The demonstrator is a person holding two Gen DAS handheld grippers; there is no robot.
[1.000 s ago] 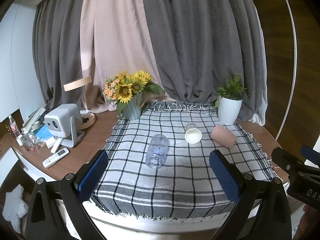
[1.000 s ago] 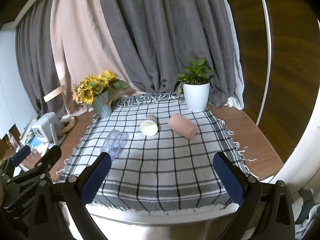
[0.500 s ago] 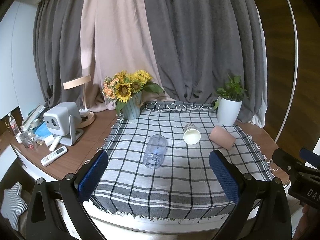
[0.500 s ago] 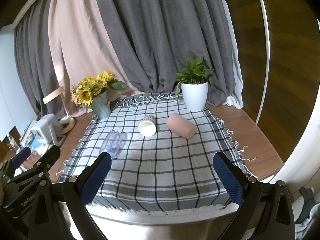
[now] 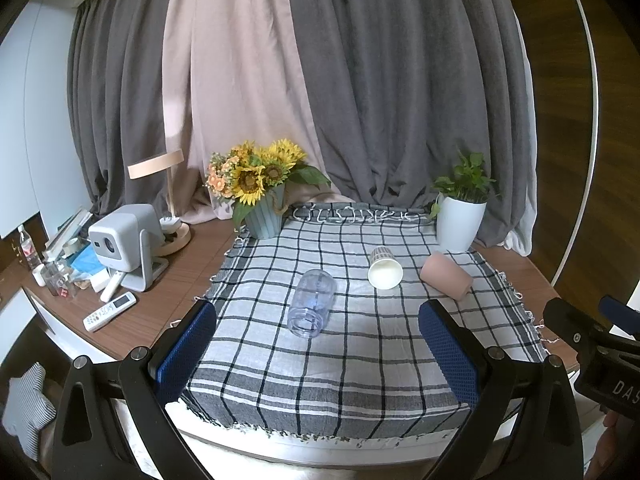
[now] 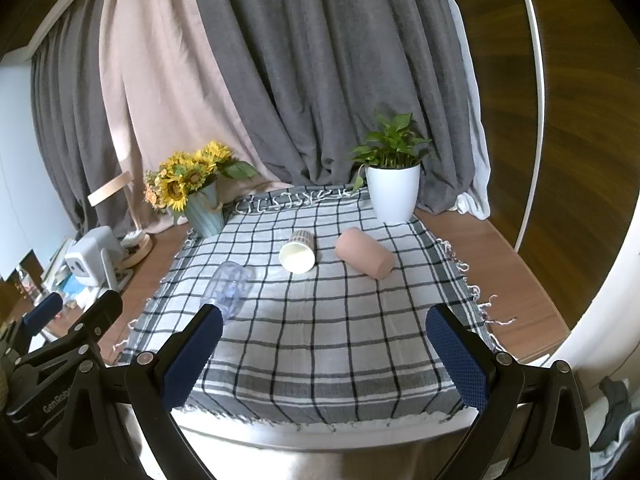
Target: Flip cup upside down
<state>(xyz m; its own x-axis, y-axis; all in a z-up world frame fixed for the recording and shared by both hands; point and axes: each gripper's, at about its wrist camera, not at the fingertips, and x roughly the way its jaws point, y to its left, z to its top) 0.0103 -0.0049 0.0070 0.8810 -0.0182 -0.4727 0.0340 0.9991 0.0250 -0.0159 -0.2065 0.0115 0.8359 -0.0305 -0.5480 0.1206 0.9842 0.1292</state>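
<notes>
Cups are lying on their sides on the checked tablecloth [image 5: 360, 344], three of them, and none is standing mouth down yet. A clear plastic cup [image 5: 312, 303] is resting near the middle-left with its mouth toward the camera, a white paper cup [image 5: 385, 270] is lying just behind and to the right of it, and a pink cup [image 5: 446, 275] is lying near the right edge, close to the white plant pot [image 5: 460, 220]. The task sentence is not saying which cup is meant, so choosing the wrong one is, in my judgement, the first risk.

Both tools are hanging at the near edge of the table, well apart from all cups. The left gripper [image 5: 318, 354] is standing wide open and holding nothing; the right gripper [image 6: 324, 356] is also spread wide and empty.

Some things are likely to go wrong from here. A cup on its side is free to roll, so a finger touching one wall first may be pushing it away, perhaps toward the sunflower vase [image 5: 264, 218] or off the cloth. The paper cup probably crushes under a hard squeeze. The clear one looks smooth and may be slipping between the pads while turning. The loose cloth may also be wrinkling under a low finger and dragging the neighbouring cup.
</notes>
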